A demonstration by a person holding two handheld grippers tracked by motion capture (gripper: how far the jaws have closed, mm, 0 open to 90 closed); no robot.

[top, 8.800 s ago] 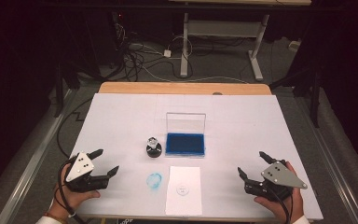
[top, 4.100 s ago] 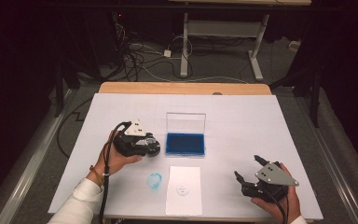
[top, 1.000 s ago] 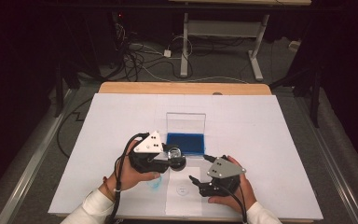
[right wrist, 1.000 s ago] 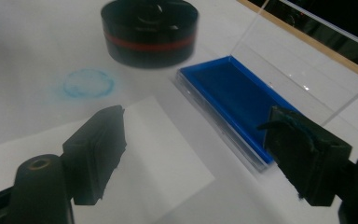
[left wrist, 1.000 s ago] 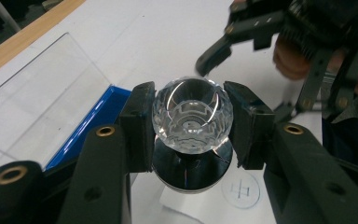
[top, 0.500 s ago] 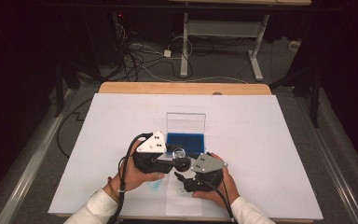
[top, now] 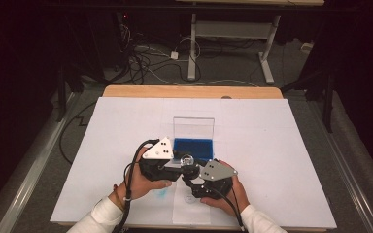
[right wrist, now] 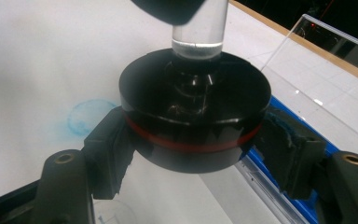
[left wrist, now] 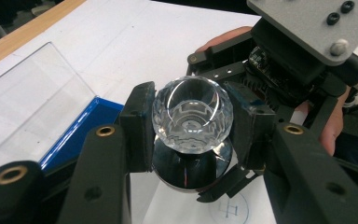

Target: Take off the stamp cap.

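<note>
Stamp point(left wrist: 192, 122) with a faceted clear knob and a round black base point(right wrist: 193, 121), banded in red, is held above the white table cover point(top: 281, 131), just in front of the ink pad. The knob is clamped between the pads of the left gripper point(top: 178, 164), whose jaws are closed firmly on it. The black base is flanked by the jaws of the right gripper point(top: 190, 180), which have just been closing around it; the left pad is seen against the rim, while contact by the right pad cannot be told. Ink pad point(top: 193, 147), blue, is seen in an open case with a clear lid point(top: 193, 127) standing upright behind it. Sheet of white paper point(top: 190, 208) bearing a faint round mark lies below the two grippers. Blue smudge point(right wrist: 87, 116) is noted on the table cover beside the sheet. Wooden table edge point(top: 189, 91) is seen at the far side.
</note>
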